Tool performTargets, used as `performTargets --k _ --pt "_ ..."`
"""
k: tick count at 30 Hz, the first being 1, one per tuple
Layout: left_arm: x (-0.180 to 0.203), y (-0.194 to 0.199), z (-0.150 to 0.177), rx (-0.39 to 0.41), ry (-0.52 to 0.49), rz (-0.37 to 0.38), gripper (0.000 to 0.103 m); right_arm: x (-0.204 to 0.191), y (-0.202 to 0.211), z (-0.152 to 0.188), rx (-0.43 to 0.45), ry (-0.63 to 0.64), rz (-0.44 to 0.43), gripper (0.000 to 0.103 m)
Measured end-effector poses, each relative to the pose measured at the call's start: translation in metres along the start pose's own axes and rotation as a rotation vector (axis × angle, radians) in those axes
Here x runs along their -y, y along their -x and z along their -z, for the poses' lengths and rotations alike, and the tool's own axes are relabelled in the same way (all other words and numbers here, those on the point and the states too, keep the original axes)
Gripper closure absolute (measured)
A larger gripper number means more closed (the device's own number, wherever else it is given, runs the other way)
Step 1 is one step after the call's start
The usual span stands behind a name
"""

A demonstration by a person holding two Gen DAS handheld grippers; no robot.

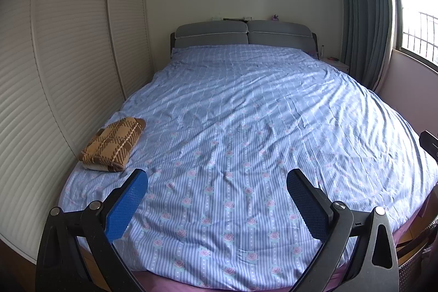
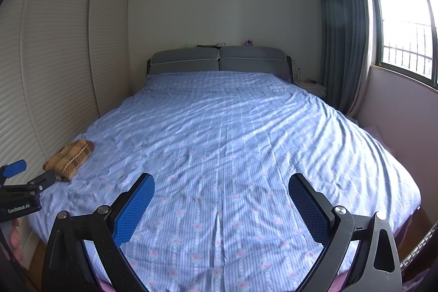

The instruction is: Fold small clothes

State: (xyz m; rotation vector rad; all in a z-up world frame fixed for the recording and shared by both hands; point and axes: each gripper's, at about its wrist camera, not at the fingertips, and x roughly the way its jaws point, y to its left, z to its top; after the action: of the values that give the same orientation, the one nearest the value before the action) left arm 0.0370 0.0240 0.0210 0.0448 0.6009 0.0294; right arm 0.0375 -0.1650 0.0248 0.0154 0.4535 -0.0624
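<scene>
I see a bed covered by a blue striped quilt (image 1: 246, 127) with small pink roses, creased all over. At its far end stands a grey padded headboard (image 1: 243, 33) with small items on top, too small to tell. Louvred wardrobe doors (image 1: 68, 45) run along the left. On the right, grey-green curtains (image 2: 342, 32) hang beside a barred window (image 2: 405, 26), with a white nightstand (image 2: 312, 88) below

- Left wrist view: from the foot of the blue striped floral bedspread (image 1: 232, 127), low and near, facing the grey padded headboard (image 1: 243, 33).
- Right wrist view: alongside, sharing bedspread (image 2: 224, 133) and headboard (image 2: 219, 59).
</scene>
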Motion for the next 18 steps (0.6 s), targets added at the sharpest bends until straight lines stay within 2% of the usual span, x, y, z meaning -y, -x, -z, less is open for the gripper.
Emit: performTargets --k 18 --pt "-0.0012 -0.0026 0.0029 -0.013 -0.002 -0.001 0.0 -0.0008 -0.0006 0.0005 -0.002 -0.002 -0.001 0.004"
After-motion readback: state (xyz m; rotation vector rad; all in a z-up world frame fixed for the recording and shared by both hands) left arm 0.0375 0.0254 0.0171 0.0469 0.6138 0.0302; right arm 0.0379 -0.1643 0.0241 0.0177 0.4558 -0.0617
